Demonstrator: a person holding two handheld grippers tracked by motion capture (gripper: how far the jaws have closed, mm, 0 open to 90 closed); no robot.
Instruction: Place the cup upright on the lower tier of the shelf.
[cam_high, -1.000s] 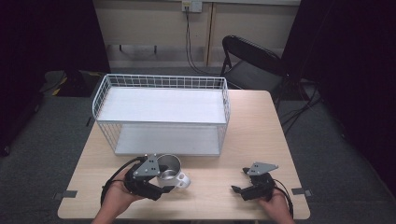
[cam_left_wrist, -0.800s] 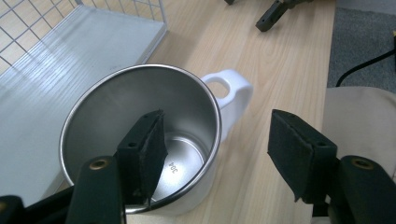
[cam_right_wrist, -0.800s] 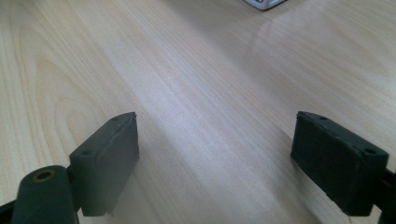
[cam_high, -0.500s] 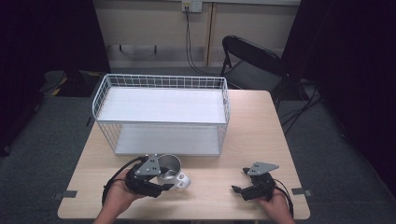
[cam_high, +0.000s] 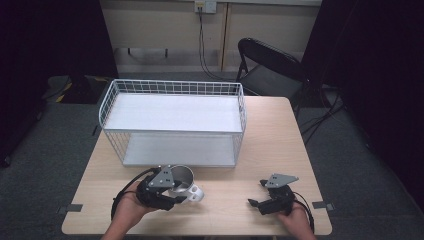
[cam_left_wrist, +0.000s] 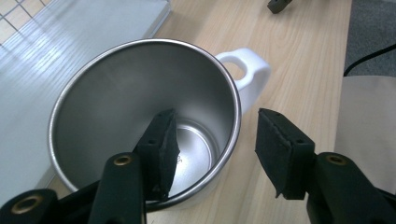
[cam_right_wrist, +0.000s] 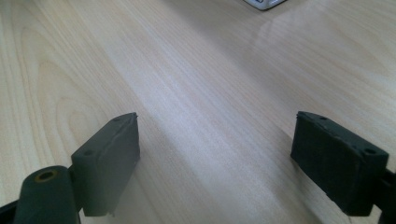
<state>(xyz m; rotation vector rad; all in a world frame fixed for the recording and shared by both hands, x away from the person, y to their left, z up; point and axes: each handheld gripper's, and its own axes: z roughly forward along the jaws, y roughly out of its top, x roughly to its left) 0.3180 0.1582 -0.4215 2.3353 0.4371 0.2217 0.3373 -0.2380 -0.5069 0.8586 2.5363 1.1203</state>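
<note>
A steel mug (cam_high: 181, 178) with a white handle (cam_high: 196, 193) stands upright on the table's near left part, just in front of the basket. My left gripper (cam_high: 181, 196) straddles its near wall. In the left gripper view the mug (cam_left_wrist: 116, 93) sits close, with one pad (cam_left_wrist: 161, 149) inside it and the other pad (cam_left_wrist: 280, 154) outside beside the handle (cam_left_wrist: 247, 74). The jaws have just been closing, with the rim between them and a gap still on both sides. My right gripper (cam_high: 256, 204) rests near the table's front right, open (cam_right_wrist: 215, 158) over bare wood.
A white wire basket (cam_high: 172, 86) with a white floor stands across the middle of the wooden table (cam_high: 270, 140), its front edge close behind the mug. A black folding chair (cam_high: 270, 65) stands beyond the table's far right corner. Grey carpet lies all around.
The left gripper's jaws have drawn closer together around the mug's wall. The mug, the right gripper and both hands stay where they were.
</note>
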